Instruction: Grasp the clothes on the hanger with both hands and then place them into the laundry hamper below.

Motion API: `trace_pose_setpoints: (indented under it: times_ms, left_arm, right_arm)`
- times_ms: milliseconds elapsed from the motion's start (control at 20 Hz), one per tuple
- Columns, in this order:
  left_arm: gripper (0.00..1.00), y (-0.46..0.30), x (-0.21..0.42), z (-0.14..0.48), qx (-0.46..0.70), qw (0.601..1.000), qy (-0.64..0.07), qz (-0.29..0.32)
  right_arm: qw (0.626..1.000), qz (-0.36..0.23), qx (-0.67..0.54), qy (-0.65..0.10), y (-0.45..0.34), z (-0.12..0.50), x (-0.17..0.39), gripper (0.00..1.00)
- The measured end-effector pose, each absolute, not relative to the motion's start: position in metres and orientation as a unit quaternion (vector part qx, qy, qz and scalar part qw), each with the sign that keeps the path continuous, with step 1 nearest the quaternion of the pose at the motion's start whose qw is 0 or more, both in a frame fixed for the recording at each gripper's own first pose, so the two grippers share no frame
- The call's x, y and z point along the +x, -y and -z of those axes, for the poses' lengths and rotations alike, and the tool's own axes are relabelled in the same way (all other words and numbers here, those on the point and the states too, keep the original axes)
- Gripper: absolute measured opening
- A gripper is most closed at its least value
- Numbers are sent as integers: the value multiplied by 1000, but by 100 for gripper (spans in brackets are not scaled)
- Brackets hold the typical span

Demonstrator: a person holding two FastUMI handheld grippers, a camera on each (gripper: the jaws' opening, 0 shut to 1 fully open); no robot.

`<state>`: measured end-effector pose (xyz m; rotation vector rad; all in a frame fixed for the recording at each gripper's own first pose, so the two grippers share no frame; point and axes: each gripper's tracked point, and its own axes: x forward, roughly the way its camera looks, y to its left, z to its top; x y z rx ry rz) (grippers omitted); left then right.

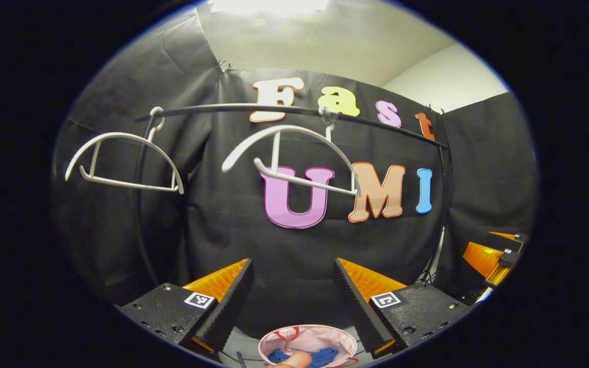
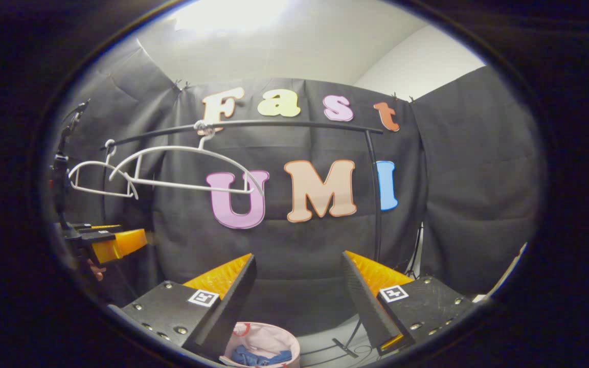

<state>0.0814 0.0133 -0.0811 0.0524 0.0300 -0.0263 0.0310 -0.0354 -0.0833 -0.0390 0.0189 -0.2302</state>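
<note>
Two white hangers (image 1: 294,163) (image 1: 123,163) hang bare on the dark rail (image 1: 284,110), above and ahead of the left gripper (image 1: 293,291), whose fingers stand wide apart with nothing between them. Below its tips sits the pale pink laundry hamper (image 1: 309,341) with the blue clothes (image 1: 302,356) already lying inside it. The right gripper (image 2: 298,286) is likewise spread wide and empty, with the hamper (image 2: 261,340) and clothes (image 2: 261,356) under its left finger, the hangers (image 2: 187,171) up to its left, and the left gripper (image 2: 110,243) off at its far left.
</note>
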Motion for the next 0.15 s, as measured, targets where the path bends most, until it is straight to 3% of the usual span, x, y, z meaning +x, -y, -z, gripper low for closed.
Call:
trace_pose_setpoints:
  times_ms: [150]
  left_arm:
    - [92, -8, 76, 79, 25, 999, -14, 20]
  right_arm:
    - [993, 118, -19, -1, 41, 77, 20, 100]
